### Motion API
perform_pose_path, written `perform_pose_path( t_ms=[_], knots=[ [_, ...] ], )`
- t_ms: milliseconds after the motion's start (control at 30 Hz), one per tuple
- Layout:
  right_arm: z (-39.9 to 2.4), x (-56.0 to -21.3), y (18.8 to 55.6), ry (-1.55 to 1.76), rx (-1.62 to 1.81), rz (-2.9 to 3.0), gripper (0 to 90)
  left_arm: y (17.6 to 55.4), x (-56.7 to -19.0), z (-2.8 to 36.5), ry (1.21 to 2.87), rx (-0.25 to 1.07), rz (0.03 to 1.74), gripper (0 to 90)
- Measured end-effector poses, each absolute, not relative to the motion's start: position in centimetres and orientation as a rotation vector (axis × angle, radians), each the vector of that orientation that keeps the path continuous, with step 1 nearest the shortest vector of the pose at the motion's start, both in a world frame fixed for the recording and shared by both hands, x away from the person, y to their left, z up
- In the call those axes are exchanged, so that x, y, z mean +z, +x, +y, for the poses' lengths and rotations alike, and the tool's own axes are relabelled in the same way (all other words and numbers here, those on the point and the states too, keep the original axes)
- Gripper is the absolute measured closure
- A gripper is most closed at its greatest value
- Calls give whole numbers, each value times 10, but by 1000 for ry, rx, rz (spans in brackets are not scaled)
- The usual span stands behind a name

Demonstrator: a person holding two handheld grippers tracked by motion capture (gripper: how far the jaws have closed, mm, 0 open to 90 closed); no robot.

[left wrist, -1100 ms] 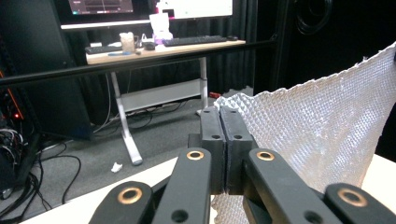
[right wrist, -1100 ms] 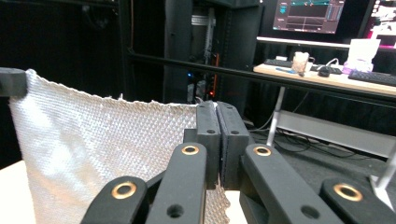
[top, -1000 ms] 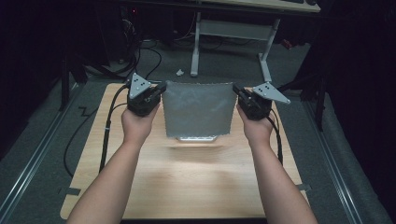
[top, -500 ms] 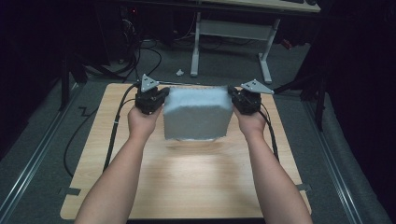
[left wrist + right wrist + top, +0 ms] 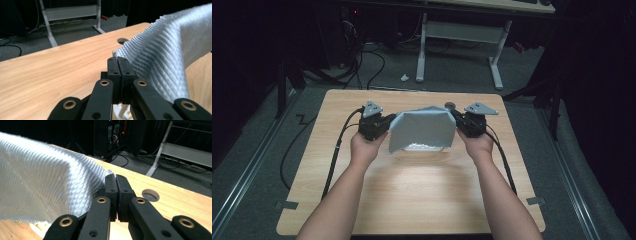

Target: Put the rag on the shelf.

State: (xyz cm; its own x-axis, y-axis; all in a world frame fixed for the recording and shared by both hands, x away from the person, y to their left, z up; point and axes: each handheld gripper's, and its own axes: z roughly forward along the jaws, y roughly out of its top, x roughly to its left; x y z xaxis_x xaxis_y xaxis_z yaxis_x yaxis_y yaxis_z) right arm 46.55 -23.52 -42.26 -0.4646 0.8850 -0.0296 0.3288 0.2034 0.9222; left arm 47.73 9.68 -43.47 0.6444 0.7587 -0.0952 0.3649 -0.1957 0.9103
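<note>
A pale grey waffle-weave cloth (image 5: pixel 422 129) hangs stretched between my two grippers above the wooden table (image 5: pixel 412 200). My left gripper (image 5: pixel 384 122) is shut on the cloth's left corner; in the left gripper view the jaws (image 5: pixel 117 62) are pressed together with the cloth (image 5: pixel 162 60) rising away to the right. On the other side, my right gripper (image 5: pixel 458 120) is shut on the right corner, and the right gripper view has the cloth (image 5: pixel 37 187) spreading left from the closed jaws (image 5: pixel 116 181). The cloth's lower edge hangs near the tabletop.
A round cable hole (image 5: pixel 450 105) sits in the table near its far edge, just beyond the right gripper; it also appears as a hole (image 5: pixel 150 195) in the right gripper view. Black cables (image 5: pixel 337 150) trail along the table's left side. A white desk frame (image 5: pixel 459 35) stands beyond the table.
Both hands have come down with the cloth held between them. The cloth now hangs lower, closer to the tabletop.
</note>
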Motion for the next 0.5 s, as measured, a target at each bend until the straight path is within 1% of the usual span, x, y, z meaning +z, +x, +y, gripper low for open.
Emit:
perform_pose_path(
  t_ms=[500],
  knots=[
    [-234,-438,457,1142,1255,1926,897,469,-456,97,1811,397,911,892]
  ],
)
